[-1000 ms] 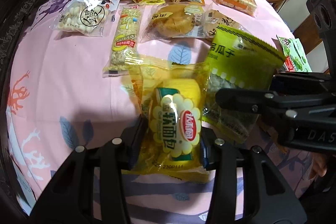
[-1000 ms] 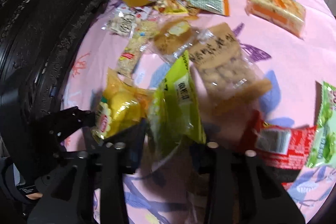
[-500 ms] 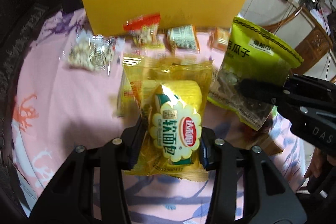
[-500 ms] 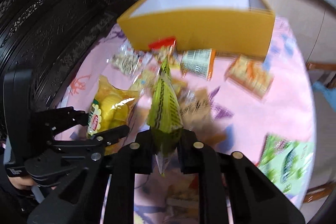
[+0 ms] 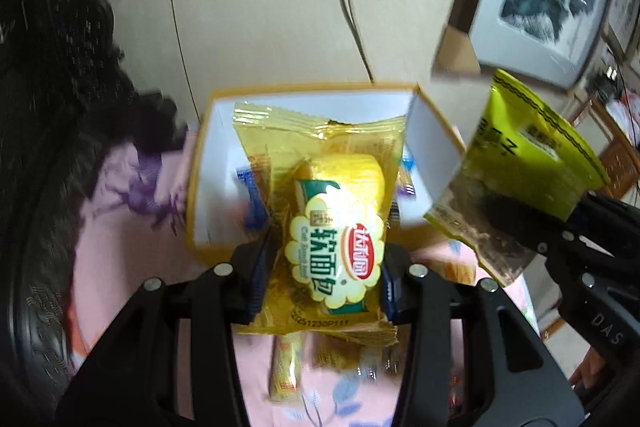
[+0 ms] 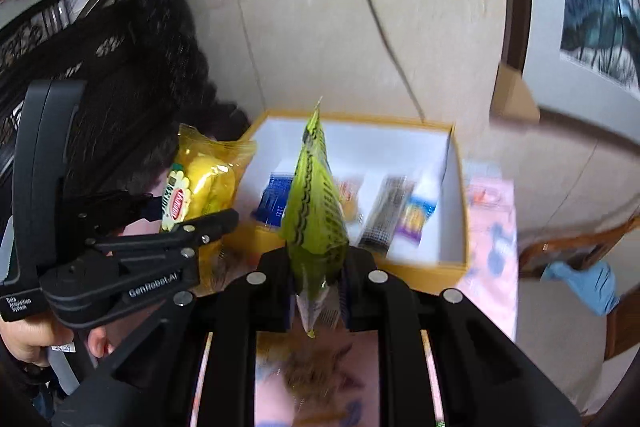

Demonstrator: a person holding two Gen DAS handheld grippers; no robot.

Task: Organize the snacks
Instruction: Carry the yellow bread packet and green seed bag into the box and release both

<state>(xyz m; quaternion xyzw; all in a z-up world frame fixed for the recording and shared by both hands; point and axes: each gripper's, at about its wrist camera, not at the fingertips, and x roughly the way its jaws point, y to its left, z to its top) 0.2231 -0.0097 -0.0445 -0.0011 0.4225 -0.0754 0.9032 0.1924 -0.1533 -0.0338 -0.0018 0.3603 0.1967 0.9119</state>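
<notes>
Two grippers each carry a snack above the yellow box (image 6: 424,267). On the left, the left gripper (image 5: 324,267) clamps a yellow bread packet (image 5: 332,227) by its sides, over the box's near wall. To its right, the right gripper (image 6: 316,291) pinches the lower end of a green seed bag (image 6: 316,211), edge-on, jaws narrow. Several small packets (image 6: 412,217) lie inside the white-lined box.
</notes>
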